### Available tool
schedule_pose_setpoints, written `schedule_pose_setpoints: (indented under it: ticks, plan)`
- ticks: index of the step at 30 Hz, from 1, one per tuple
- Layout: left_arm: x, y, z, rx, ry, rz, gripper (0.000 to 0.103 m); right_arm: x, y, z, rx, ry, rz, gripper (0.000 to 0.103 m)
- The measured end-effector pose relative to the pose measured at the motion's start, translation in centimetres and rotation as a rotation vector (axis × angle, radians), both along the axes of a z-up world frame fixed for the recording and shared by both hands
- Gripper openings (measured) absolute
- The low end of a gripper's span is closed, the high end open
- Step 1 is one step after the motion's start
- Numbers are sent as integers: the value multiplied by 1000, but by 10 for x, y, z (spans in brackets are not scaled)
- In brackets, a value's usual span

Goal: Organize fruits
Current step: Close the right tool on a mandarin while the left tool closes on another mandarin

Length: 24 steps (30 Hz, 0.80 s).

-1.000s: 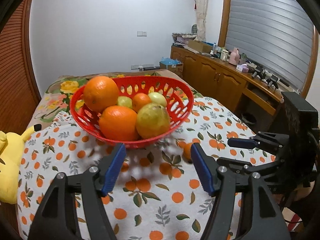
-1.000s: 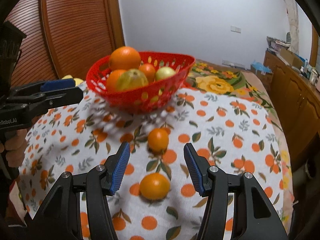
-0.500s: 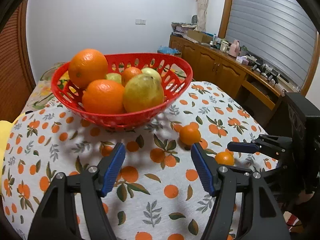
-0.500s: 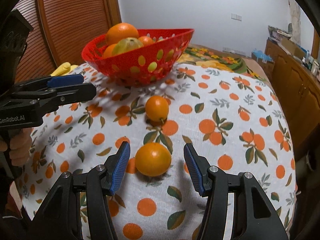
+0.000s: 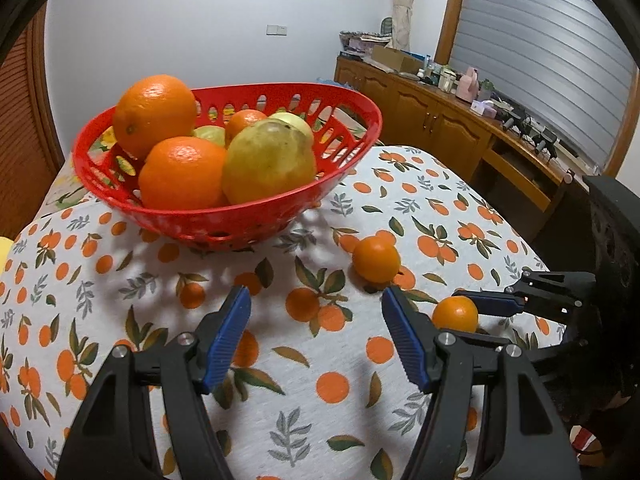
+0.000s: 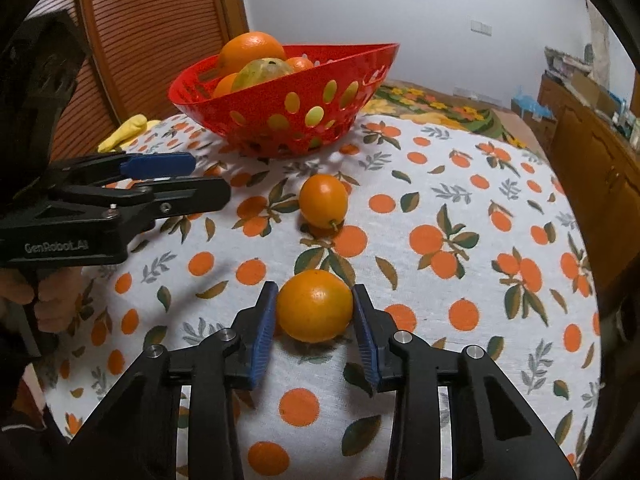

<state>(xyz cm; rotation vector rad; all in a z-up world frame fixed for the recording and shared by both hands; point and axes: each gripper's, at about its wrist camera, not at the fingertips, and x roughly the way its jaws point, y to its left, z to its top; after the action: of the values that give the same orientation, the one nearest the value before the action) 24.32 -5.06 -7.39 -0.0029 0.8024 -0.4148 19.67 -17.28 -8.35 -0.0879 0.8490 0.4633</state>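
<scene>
Left wrist view: the left gripper (image 5: 316, 328) hangs half-open over the tablecloth (image 5: 360, 380), gripping nothing. Right wrist view: the right gripper (image 6: 315, 312) has its pads pressed against a small orange (image 6: 315, 306), near the red basket (image 6: 280, 104).

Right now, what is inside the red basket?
The red basket holds two big oranges, a smaller orange, a large yellow-green fruit and two pale green ones. Anything underneath the pile is hidden.
</scene>
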Motion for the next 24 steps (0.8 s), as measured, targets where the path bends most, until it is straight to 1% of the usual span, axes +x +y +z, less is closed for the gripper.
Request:
schedule_pose_setpoints:
  ticks: [14, 18, 21, 24]
  plan:
    - [14, -28, -3, -9, 24, -54, 67, -4, -30, 10, 26, -30, -51, 36]
    - [20, -41, -8, -10, 48, -84, 58, -4, -35, 11, 34, -31, -61, 36]
    - [25, -47, -11, -1, 60, -80, 54, -5, -38, 11, 38, -32, -65, 36]
    - [30, -50, -14, -10, 76, -85, 52, -5, -40, 11, 37, -32, -67, 36]
